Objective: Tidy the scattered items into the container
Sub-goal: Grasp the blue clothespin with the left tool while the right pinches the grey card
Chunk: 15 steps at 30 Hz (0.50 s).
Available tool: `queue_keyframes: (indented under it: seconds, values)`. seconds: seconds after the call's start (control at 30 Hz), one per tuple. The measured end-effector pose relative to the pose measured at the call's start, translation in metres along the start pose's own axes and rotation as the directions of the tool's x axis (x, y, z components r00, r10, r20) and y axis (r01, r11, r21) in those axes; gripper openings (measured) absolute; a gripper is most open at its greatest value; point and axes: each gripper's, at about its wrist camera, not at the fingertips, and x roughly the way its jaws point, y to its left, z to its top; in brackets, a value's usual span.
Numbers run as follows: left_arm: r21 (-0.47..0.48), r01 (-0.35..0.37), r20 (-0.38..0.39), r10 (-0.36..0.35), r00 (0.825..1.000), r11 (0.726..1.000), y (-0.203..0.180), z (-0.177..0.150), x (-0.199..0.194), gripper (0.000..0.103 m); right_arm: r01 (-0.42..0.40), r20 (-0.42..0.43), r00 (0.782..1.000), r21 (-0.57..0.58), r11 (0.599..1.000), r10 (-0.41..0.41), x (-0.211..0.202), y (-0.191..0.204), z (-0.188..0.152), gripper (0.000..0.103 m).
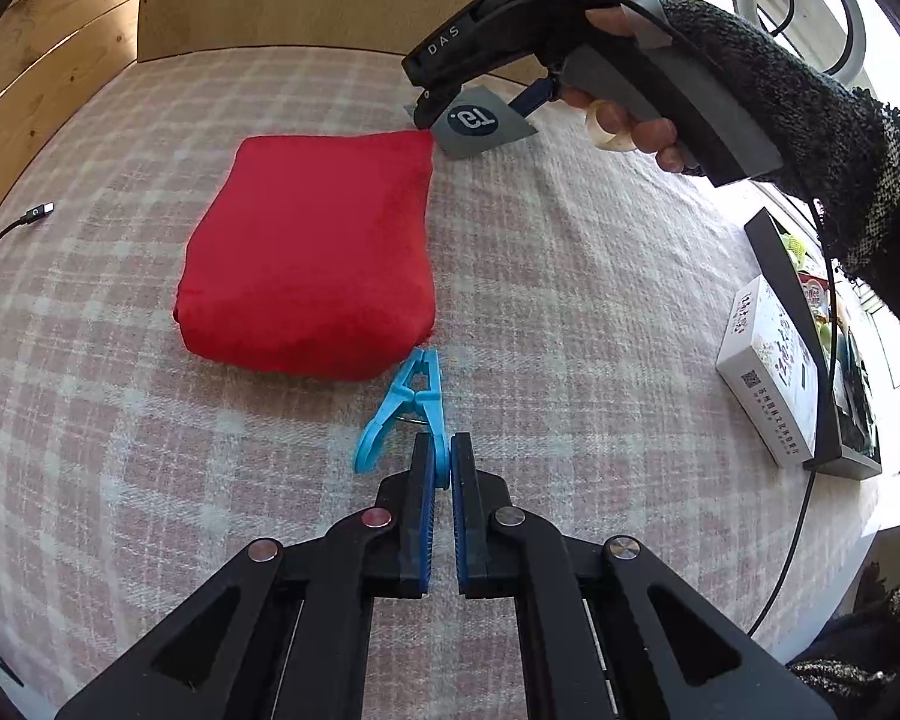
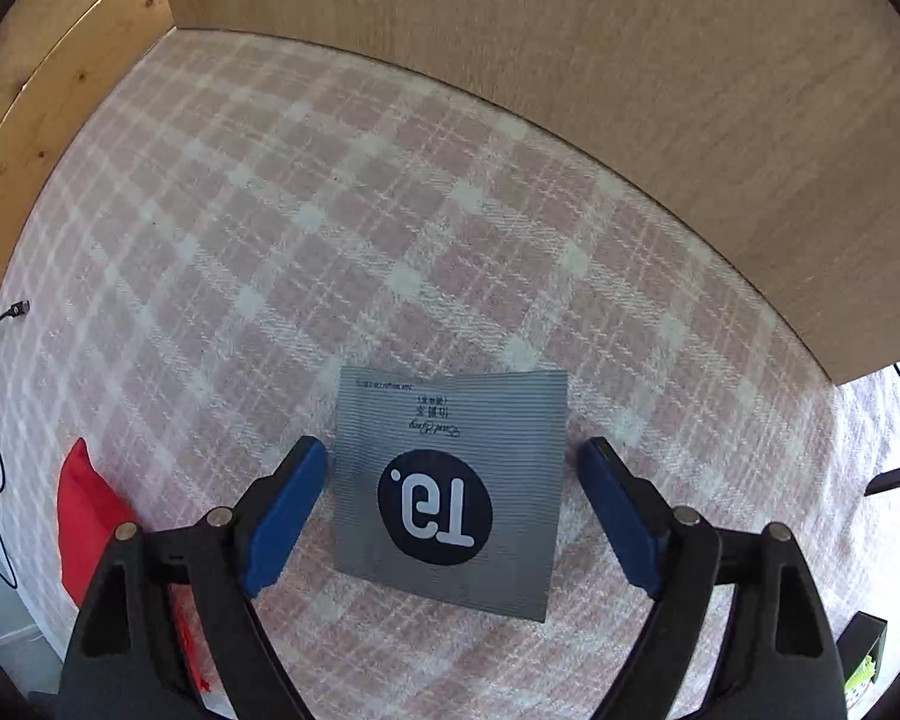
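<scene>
A light blue clothespin (image 1: 411, 405) lies on the pink plaid cloth just in front of a folded red cloth bundle (image 1: 312, 252). My left gripper (image 1: 441, 450) is shut on the clothespin's near leg. A grey square sachet (image 2: 450, 492) with a black round logo lies flat on the cloth; it also shows in the left wrist view (image 1: 480, 123). My right gripper (image 2: 453, 462) is open with its blue fingers (image 2: 285, 504) on either side of the sachet, low over it. A black open box (image 1: 810, 348) with items inside stands at the right edge.
A white printed carton (image 1: 771, 372) leans against the black box. A wooden wall (image 2: 630, 90) borders the cloth at the back. A black cable with a plug (image 1: 36, 216) lies at the left edge. The red bundle's edge (image 2: 84, 510) shows left of my right gripper.
</scene>
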Motion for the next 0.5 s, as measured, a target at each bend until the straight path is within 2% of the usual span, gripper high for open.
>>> queue_keyframes:
  seconds: [0.1, 0.13, 0.17, 0.23, 0.37, 0.4, 0.43, 0.47, 0.5]
  values:
    - [-0.003, 0.001, 0.001, -0.001, 1.000, 1.000, 0.003, -0.001, -0.001, 0.004, -0.011, 0.008, 1.000, -0.009, 1.000, 0.011, -0.001, 0.001, -0.001, 0.089]
    - [-0.003, 0.000, 0.001, 0.000, 1.000, 1.000, 0.004, -0.001, -0.001, 0.004, -0.011, 0.008, 1.000, -0.029, 1.000, 0.012, -0.002, 0.002, -0.001, 0.084]
    - [-0.003, 0.001, 0.001, -0.001, 1.000, 1.000, 0.004, -0.001, -0.001, 0.004, -0.016, 0.011, 1.000, -0.044, 0.999, 0.017, -0.005, 0.002, -0.002, 0.078]
    - [0.000, 0.005, 0.004, -0.005, 1.000, 1.000, 0.005, -0.001, -0.002, 0.004, -0.034, 0.008, 0.999, -0.061, 0.998, 0.035, -0.011, 0.002, -0.003, 0.055]
    - [0.003, 0.006, 0.002, -0.006, 1.000, 1.000, 0.003, 0.000, -0.001, 0.004, -0.057, 0.016, 0.998, -0.081, 0.995, 0.058, -0.018, 0.000, -0.008, 0.038]
    - [0.003, 0.010, 0.002, -0.010, 1.000, 1.000, 0.002, 0.000, -0.001, 0.004, -0.062, 0.024, 0.998, -0.072, 0.995, 0.064, -0.020, -0.003, -0.009, 0.016]
    - [0.004, 0.012, 0.004, -0.012, 1.000, 1.000, 0.001, 0.000, -0.002, 0.004, -0.065, 0.034, 0.997, -0.057, 0.996, 0.067, -0.023, -0.006, -0.010, 0.007]
    - [0.006, 0.011, 0.006, -0.011, 1.000, 1.000, 0.001, -0.001, -0.003, 0.004, -0.079, 0.029, 0.996, -0.044, 0.996, 0.081, -0.023, -0.010, -0.011, 0.000]
    - [0.007, 0.010, 0.008, -0.010, 1.000, 1.000, 0.000, -0.001, -0.004, 0.004, -0.101, 0.016, 0.995, -0.038, 0.994, 0.101, -0.020, -0.011, -0.013, 0.000]
